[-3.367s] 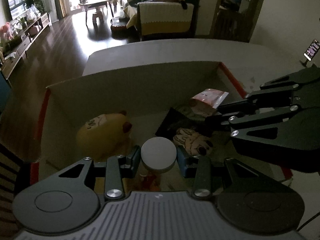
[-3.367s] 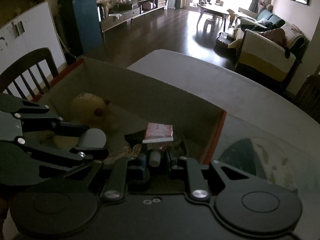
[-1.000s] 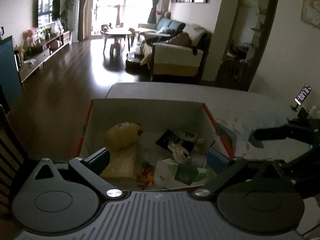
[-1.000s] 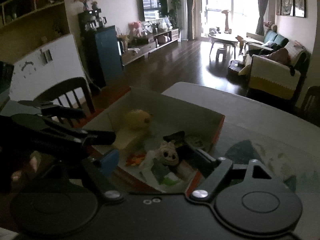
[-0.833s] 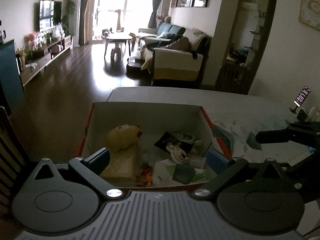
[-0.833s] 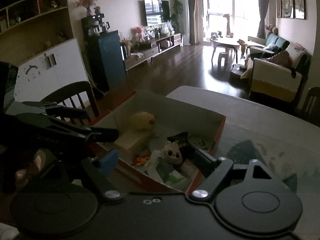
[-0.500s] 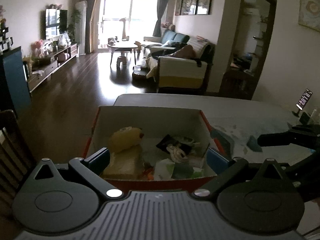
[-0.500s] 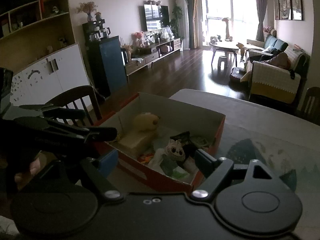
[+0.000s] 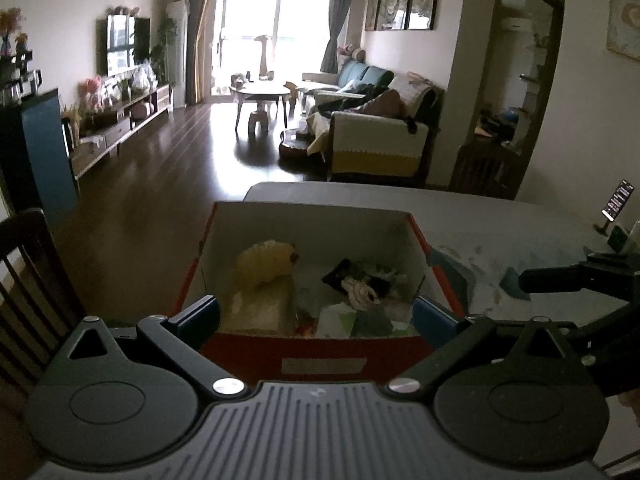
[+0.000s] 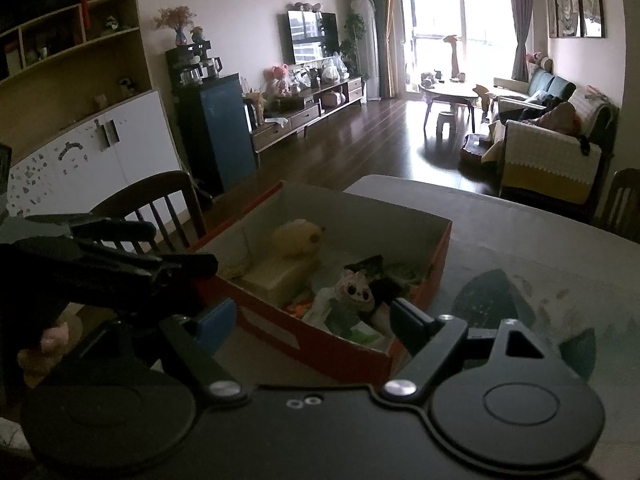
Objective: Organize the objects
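The left gripper point(image 9: 316, 318) is spread wide with nothing between its blue-padded fingers point(image 9: 198, 314), held back from the near wall of a red cardboard box point(image 9: 320, 354). The right gripper point(image 10: 308, 316) is also wide open and empty, its fingers point(image 10: 412, 322) framing the box's near right corner. Each gripper shows at the edge of the other's view.

The box sits on a grey table point(image 9: 500, 220), open at the top. Inside, a yellow plush toy point(image 9: 266, 262) lies against the far left, with a pale block point(image 10: 280, 274) in front of it. To the right are a small big-eyed stuffed animal point(image 10: 354, 290), a dark packet point(image 9: 344, 274) and some green-and-white wrappers point(image 9: 360, 322). A dark wooden chair point(image 10: 156, 200) stands left of the table, and a phone point(image 9: 618, 200) is propped upright at the table's far right.
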A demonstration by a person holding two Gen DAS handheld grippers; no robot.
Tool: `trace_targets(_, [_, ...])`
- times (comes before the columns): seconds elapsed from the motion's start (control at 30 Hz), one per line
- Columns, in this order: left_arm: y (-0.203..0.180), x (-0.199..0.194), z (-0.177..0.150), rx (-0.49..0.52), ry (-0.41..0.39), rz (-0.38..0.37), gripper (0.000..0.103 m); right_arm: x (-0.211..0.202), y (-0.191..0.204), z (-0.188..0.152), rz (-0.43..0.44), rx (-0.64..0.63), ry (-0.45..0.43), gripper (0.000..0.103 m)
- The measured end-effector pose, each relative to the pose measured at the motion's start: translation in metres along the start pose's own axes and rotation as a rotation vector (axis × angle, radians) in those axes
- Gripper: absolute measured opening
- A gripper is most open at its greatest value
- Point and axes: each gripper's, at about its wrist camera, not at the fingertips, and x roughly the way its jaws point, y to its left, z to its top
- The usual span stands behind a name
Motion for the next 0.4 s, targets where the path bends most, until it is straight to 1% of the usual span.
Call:
trace_targets(0.1, [-0.0008,0.0003,-0.0030,0.005,0.008,0.005,0.103,-0.0017,0.0005,-0.0007,0.000,0.001,-0.001,0.084])
trace_targets(0.4, [-0.0036,0.0050,-0.0058,0.004,0.031,-0.012,0.103,-0.0018,-0.0024,-0.0032,-0.012,0.018,0.009,0.084])
